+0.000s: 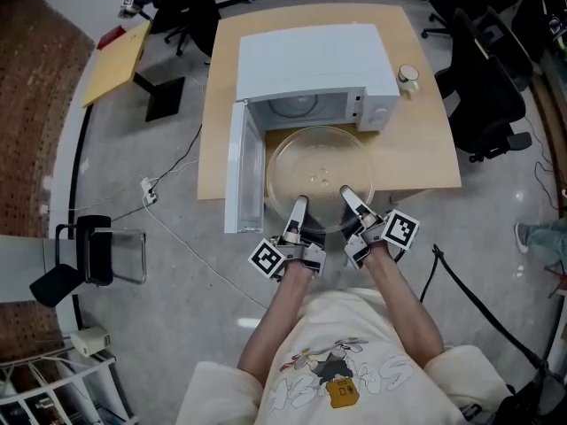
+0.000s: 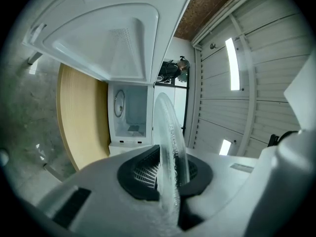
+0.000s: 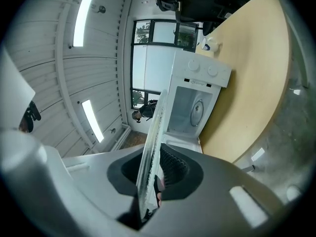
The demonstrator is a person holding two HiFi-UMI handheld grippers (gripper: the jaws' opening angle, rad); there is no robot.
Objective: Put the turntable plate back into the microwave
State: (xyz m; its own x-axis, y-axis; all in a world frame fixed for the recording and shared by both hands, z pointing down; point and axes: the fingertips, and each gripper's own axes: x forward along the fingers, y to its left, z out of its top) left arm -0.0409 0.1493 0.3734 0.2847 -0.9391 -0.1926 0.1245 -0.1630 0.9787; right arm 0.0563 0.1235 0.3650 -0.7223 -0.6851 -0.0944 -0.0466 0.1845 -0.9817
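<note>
The clear glass turntable plate [image 1: 319,177] hangs level just in front of the white microwave [image 1: 310,60], whose cavity [image 1: 301,106] stands open. My left gripper [image 1: 299,204] is shut on the plate's near rim at the left, and my right gripper [image 1: 347,195] is shut on the rim at the right. In the left gripper view the plate's edge [image 2: 170,147] runs between the pads of the left gripper [image 2: 170,174], with the cavity [image 2: 129,113] beyond. The right gripper view shows the plate [image 3: 153,142] pinched in the right gripper [image 3: 153,177], facing the microwave [image 3: 195,102].
The microwave door [image 1: 241,171] is swung open to the left, beside the plate. The microwave stands on a wooden table [image 1: 425,158] with a small cup [image 1: 407,78] to its right. Office chairs [image 1: 483,87] stand at the right, and cables [image 1: 168,211] lie on the floor at the left.
</note>
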